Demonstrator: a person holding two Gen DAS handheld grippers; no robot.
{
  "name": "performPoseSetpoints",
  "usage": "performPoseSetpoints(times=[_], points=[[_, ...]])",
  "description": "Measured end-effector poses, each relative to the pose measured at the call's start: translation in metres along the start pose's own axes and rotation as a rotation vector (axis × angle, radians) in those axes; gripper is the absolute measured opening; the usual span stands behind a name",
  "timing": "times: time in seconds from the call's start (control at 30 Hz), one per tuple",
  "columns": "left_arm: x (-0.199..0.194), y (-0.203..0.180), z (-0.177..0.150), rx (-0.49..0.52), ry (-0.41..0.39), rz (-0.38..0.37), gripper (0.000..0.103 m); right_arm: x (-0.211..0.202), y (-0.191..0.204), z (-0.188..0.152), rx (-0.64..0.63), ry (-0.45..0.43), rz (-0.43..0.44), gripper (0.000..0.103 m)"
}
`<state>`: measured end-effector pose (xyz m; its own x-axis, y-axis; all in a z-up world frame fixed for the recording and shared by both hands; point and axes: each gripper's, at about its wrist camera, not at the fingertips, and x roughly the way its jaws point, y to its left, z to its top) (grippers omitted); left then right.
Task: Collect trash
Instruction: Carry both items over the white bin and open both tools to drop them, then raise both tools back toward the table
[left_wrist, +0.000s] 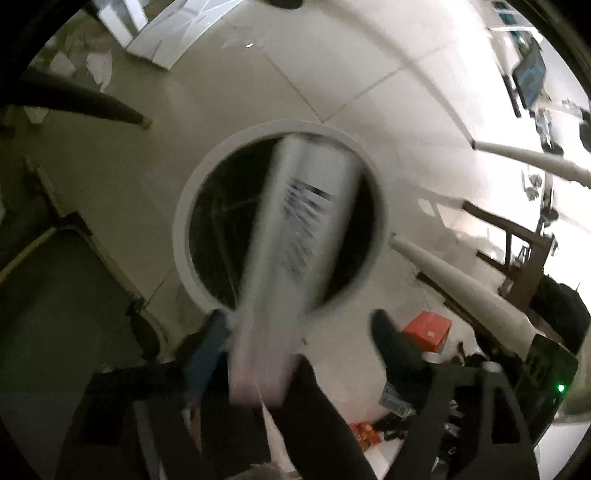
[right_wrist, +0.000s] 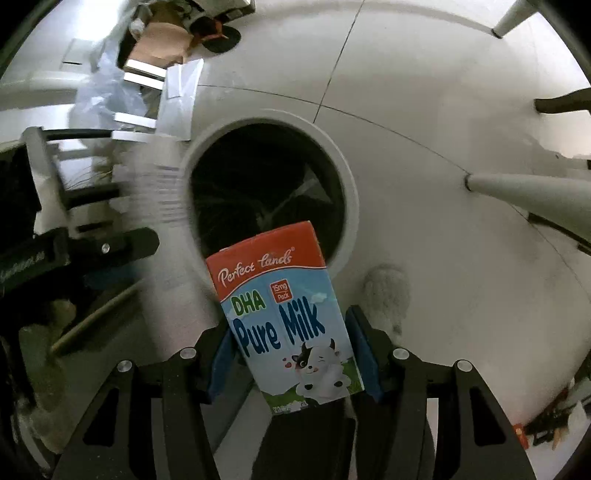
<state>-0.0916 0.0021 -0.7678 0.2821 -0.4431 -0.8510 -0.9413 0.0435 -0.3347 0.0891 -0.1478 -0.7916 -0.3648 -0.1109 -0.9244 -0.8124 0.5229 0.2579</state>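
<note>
A round bin with a white rim sits in the middle of the picture, on a pale tiled floor. It looks dark inside. A white carton with blue marks is blurry and lies across the bin's mouth, running from 12 o'clock down to 6 o'clock. The left hand-held gripper is at the bottom with its jaws wide apart, and the pads do not press on the carton. At 4 o'clock an orange box lies on the floor. White legs stand at 3 o'clock. A dark leg pokes in at 10 o'clock.
</note>
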Motion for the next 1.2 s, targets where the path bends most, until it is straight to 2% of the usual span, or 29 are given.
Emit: performPoseSetpoints(times=[0.1,0.13,0.2,0.27,0.37,0.57,0.67,0.87,1.2], points=[[0.003,0.016,-0.003,-0.011,-0.054,0.034,0.090,0.025,0.003,0.015,-0.030,0.008,0.000,0.063],[0.000,0.021,-0.006,-0.012,-0.089,0.061,0.091,0.030,0.005,0.018,-0.039,0.008,0.007,0.080],[-0.012,0.028,-0.016,-0.011,-0.174,0.112,0.091,0.030,0.010,0.019,-0.058,-0.011,0.001,0.103],[-0.020,0.029,-0.026,0.006,-0.267,0.202,0.091,0.030,0.017,0.021,-0.087,-0.033,-0.031,0.103],[-0.030,0.026,-0.041,0.034,-0.318,0.302,0.091,0.022,0.027,0.019,-0.139,-0.078,-0.089,0.103],[-0.046,0.007,-0.066,0.077,-0.335,0.380,0.091,-0.011,0.031,-0.002,-0.181,-0.130,-0.222,0.103],[-0.053,-0.009,-0.086,0.091,-0.337,0.402,0.091,-0.026,0.032,-0.010,-0.178,-0.146,-0.254,0.103],[-0.070,-0.021,-0.102,0.110,-0.341,0.413,0.091,-0.061,0.035,-0.023,-0.166,-0.167,-0.264,0.103],[-0.133,-0.038,-0.143,0.125,-0.371,0.420,0.091,-0.140,0.056,-0.056,-0.197,-0.208,-0.257,0.103]])
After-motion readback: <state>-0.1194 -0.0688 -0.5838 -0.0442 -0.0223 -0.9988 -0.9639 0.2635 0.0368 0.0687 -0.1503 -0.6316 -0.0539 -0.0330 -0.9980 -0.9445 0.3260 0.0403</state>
